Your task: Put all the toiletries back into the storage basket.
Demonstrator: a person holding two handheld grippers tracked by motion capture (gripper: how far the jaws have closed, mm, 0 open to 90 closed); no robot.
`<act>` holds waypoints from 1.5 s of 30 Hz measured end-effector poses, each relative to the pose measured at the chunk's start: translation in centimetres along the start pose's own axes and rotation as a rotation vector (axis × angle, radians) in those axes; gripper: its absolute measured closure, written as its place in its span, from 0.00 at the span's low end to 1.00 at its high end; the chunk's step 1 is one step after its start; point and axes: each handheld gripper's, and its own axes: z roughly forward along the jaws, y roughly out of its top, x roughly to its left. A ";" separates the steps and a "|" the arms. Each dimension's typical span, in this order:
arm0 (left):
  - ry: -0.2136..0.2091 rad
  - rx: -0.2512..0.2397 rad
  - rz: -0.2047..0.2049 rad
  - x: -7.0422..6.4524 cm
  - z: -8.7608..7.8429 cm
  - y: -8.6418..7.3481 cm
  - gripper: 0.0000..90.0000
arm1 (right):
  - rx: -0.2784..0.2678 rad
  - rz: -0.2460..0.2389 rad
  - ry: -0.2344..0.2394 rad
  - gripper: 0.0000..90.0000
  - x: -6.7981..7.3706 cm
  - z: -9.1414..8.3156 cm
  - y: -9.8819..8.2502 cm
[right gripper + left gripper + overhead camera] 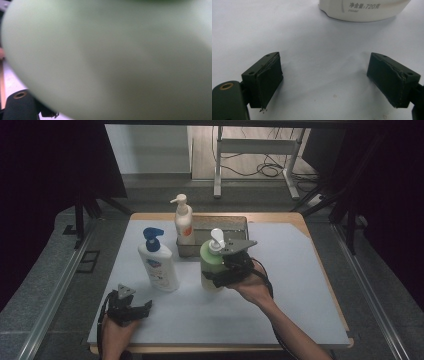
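Bare table [280, 310] front and right; blue-capped bottle [158, 262] beside green bottle [212, 265].

The table [300, 320] has a white top; on it stand a tray [235, 222] and a blue-capped bottle [159, 265].

A white bottle with a blue pump [158, 261] stands on the white table [300, 285]. Behind it, a white bottle with an orange label [183, 221] stands in the metal tray [235, 222]

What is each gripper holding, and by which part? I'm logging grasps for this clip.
The right gripper holds the green pump bottle by its lower body. The left gripper holds nothing; its jaws stand open over the table.
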 end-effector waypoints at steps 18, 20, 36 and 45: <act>-0.001 -0.002 -0.001 0.0 0.0 0.0 0.14 | -0.029 0.035 -0.084 0.14 -2.8 0.6 2.7; -0.001 -0.001 0.000 0.0 0.0 0.0 0.14 | -0.029 0.038 -0.091 0.14 -3.1 0.8 3.0; -0.001 -0.001 0.000 0.0 0.0 0.0 0.14 | -0.041 0.069 -0.142 0.14 -5.1 1.7 4.8; -0.002 -0.002 -0.002 0.0 0.0 0.0 0.14 | -0.038 0.092 -0.176 0.14 -6.2 2.4 5.7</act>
